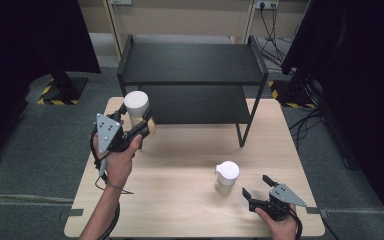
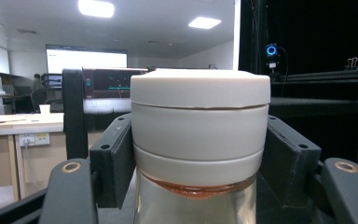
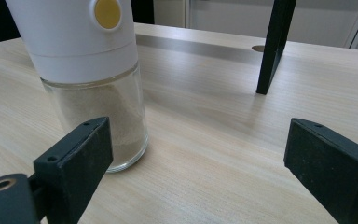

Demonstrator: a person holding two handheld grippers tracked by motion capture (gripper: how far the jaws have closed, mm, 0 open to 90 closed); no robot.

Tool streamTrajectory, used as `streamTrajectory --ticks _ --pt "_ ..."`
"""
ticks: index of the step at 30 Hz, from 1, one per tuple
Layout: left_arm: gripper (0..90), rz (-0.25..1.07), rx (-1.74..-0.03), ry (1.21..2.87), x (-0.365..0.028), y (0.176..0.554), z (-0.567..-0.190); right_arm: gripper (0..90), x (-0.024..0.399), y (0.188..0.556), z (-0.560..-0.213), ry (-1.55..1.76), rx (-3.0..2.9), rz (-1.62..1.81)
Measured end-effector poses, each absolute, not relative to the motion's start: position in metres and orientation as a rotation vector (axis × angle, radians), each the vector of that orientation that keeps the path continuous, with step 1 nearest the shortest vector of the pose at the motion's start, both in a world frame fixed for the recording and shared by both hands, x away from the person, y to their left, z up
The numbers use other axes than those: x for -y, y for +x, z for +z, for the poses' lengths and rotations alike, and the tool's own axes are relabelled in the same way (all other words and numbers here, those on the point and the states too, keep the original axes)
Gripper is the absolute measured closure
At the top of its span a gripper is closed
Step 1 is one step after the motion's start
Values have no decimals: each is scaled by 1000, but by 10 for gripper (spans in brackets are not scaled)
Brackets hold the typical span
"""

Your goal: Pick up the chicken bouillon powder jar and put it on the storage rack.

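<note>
My left gripper is shut on a white-capped glass shaker, held near the table's far left corner in front of the black shelf unit. In the left gripper view the shaker sits between both jaws, which press its white cap; reddish contents show below. A second shaker with a white top and pale powder stands on the table at the right. My right gripper is open just right of it, near the front edge. In the right gripper view this shaker stands beside the left jaw, outside the gap.
The two-tier black shelf unit stands at the back of the wooden table; its front right leg rests on the tabletop and appears as a leg in the right gripper view. Dark curtains and cables surround the table.
</note>
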State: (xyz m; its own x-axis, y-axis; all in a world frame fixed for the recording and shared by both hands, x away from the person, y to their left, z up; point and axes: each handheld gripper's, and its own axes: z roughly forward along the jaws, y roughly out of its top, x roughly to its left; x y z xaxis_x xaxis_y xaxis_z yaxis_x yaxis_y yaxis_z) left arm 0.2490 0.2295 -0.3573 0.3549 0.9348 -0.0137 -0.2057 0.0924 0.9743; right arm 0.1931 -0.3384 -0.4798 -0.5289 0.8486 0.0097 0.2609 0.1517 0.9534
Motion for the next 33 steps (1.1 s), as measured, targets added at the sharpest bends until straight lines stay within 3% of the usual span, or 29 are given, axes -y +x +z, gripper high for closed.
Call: streamTrajectory --ticks 33 --pt "339 1039 -803 1128 -216 270 -280 81 339 193 -480 1065 -1882 1396"
